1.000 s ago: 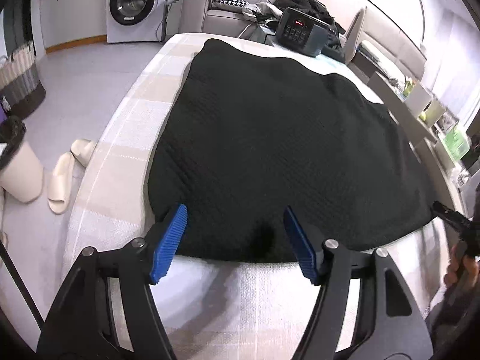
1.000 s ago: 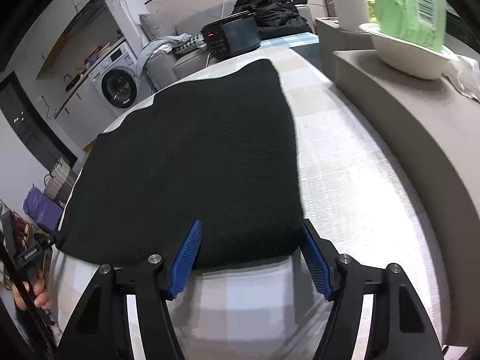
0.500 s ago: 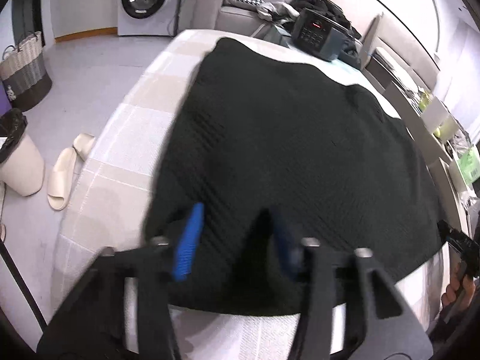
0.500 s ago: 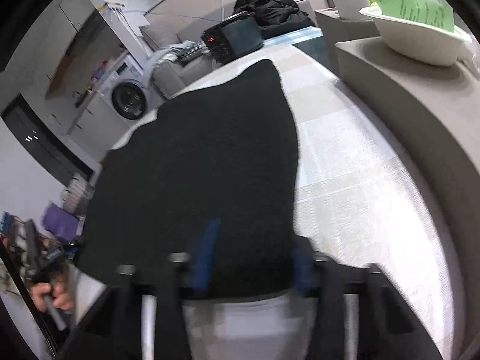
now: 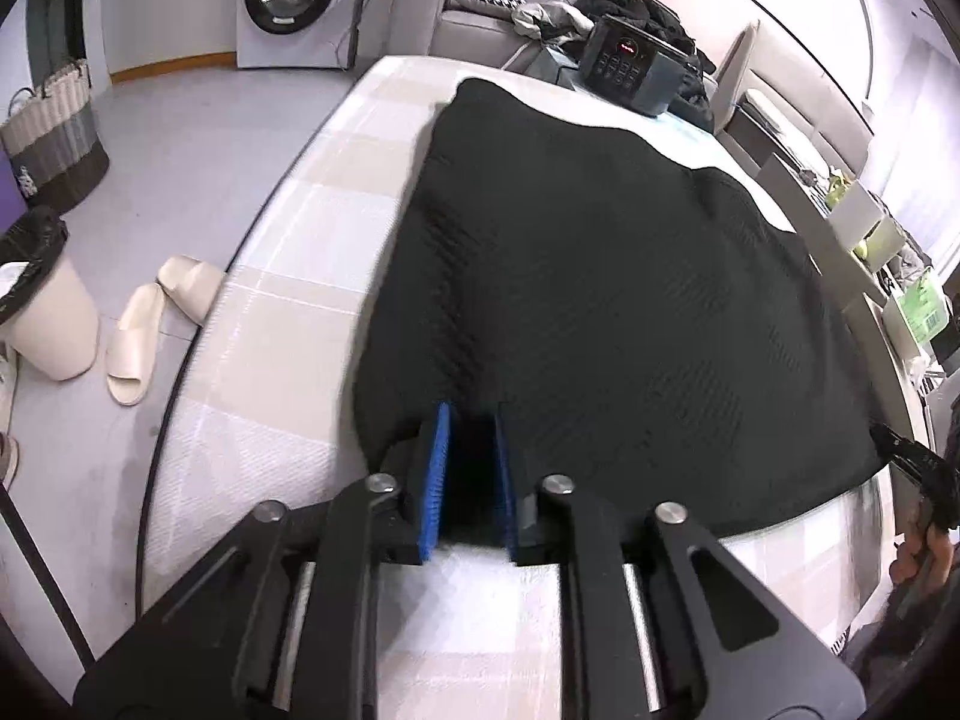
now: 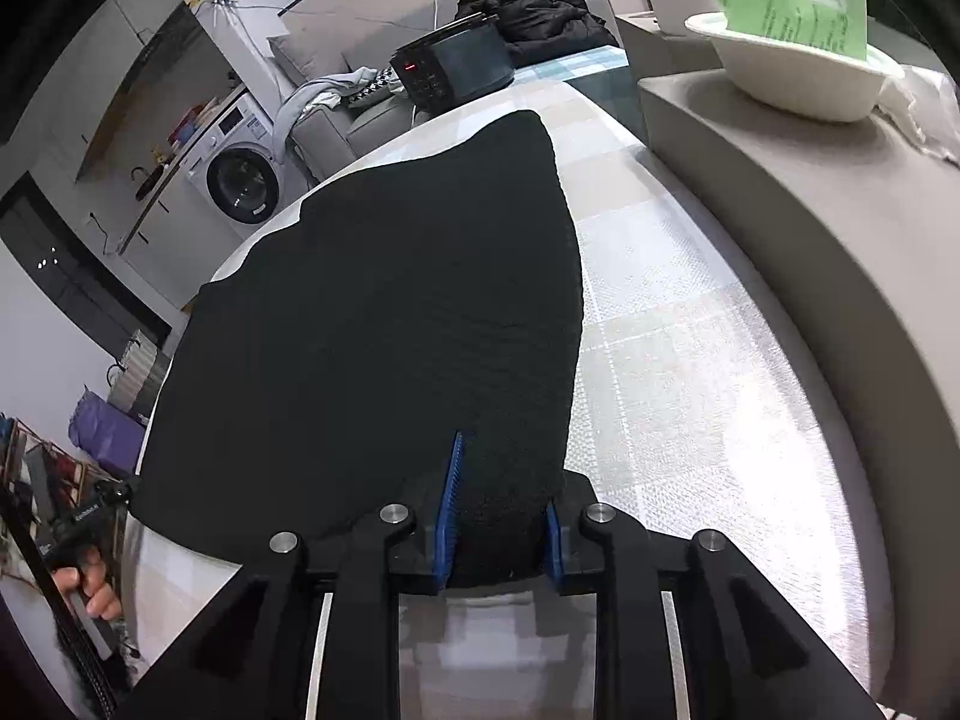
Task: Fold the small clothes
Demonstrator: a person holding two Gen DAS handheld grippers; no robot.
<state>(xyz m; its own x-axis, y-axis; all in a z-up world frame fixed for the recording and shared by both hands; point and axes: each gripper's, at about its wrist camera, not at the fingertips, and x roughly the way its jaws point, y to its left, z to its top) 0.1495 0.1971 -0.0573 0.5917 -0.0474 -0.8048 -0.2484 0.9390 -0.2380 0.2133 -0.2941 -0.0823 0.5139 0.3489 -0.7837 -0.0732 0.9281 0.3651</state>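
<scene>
A black knitted garment (image 5: pixel 600 276) lies spread flat on the checked tablecloth (image 5: pixel 312 228). My left gripper (image 5: pixel 471 420) is shut on the garment's near left hem, blue pads pinching a fold of cloth. In the right wrist view the same garment (image 6: pixel 390 312) fills the middle, and my right gripper (image 6: pixel 501 480) is shut on its near right corner, with cloth bunched between the pads. Each gripper shows at the edge of the other's view.
A black device with a red display (image 5: pixel 630 69) sits at the table's far end. A grey ledge (image 6: pixel 810 228) with a white bowl (image 6: pixel 792 72) runs along the right. Slippers (image 5: pixel 162 324), a bin (image 5: pixel 42 300) and a basket stand on the floor left.
Both grippers moved forward over the garment's near hem and closed on it; a second ago both were open just short of the edge.
</scene>
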